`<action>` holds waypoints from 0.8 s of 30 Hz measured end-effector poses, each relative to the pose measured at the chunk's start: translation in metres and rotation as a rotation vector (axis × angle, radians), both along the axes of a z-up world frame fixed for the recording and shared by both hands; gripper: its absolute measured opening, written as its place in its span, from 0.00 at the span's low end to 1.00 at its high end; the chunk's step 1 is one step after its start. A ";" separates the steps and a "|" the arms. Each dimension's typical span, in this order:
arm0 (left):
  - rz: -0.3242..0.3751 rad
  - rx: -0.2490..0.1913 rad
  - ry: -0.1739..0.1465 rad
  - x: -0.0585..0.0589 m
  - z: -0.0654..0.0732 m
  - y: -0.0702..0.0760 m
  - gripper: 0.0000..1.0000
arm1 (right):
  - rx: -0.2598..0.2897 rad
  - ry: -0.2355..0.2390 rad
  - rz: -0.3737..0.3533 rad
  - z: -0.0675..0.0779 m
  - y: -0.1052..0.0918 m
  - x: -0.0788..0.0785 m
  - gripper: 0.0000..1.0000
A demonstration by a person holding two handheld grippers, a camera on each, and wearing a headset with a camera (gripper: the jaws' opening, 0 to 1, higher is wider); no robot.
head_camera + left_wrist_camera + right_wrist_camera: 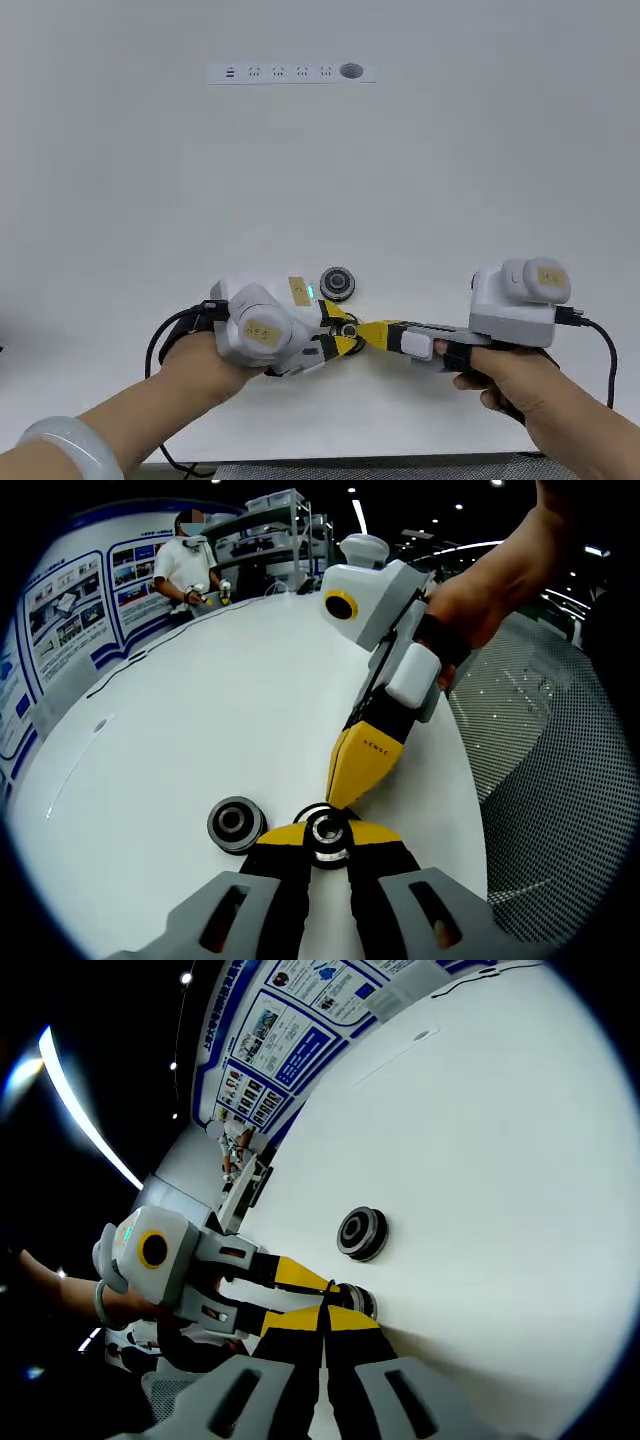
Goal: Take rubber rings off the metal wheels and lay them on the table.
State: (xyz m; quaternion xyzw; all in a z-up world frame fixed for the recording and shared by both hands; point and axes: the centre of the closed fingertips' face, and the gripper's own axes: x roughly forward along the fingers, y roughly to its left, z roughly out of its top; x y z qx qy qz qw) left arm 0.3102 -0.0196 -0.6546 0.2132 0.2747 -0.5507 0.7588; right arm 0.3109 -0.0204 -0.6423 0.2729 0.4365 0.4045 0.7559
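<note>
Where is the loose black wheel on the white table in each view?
Head view: loose black round wheel centre, just beyond the yellow jaws.
Left gripper view: wheel lower left, beside the jaws.
Right gripper view: wheel centre, above the jaws.
Shared landmark: second wheel held at the jaw tips.

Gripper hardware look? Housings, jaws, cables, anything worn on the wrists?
Both left gripper and right gripper: white rounded housings with tan labels, yellow-tipped black jaws, black cables. Pale bangle on the left wrist.
</note>
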 end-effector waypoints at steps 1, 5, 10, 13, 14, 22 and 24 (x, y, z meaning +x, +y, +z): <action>0.001 -0.001 0.000 0.000 0.000 0.000 0.14 | 0.001 0.001 -0.001 0.000 0.000 0.000 0.02; 0.009 -0.008 0.009 0.000 0.000 0.000 0.14 | -0.005 0.001 -0.003 -0.002 -0.002 0.000 0.02; 0.018 -0.012 0.008 0.000 0.001 0.000 0.16 | -0.009 -0.001 -0.005 -0.003 -0.004 0.000 0.02; 0.014 -0.011 0.003 -0.001 0.003 0.001 0.17 | -0.011 -0.003 -0.007 -0.004 -0.004 0.000 0.02; 0.014 -0.010 0.004 -0.001 0.003 0.001 0.17 | -0.009 -0.001 -0.008 -0.004 -0.004 0.000 0.02; 0.023 -0.022 -0.020 -0.001 0.010 0.004 0.20 | -0.010 0.000 -0.007 -0.004 -0.005 0.000 0.02; 0.027 -0.026 -0.023 0.000 0.011 0.005 0.22 | -0.011 -0.001 -0.005 -0.003 -0.004 0.000 0.02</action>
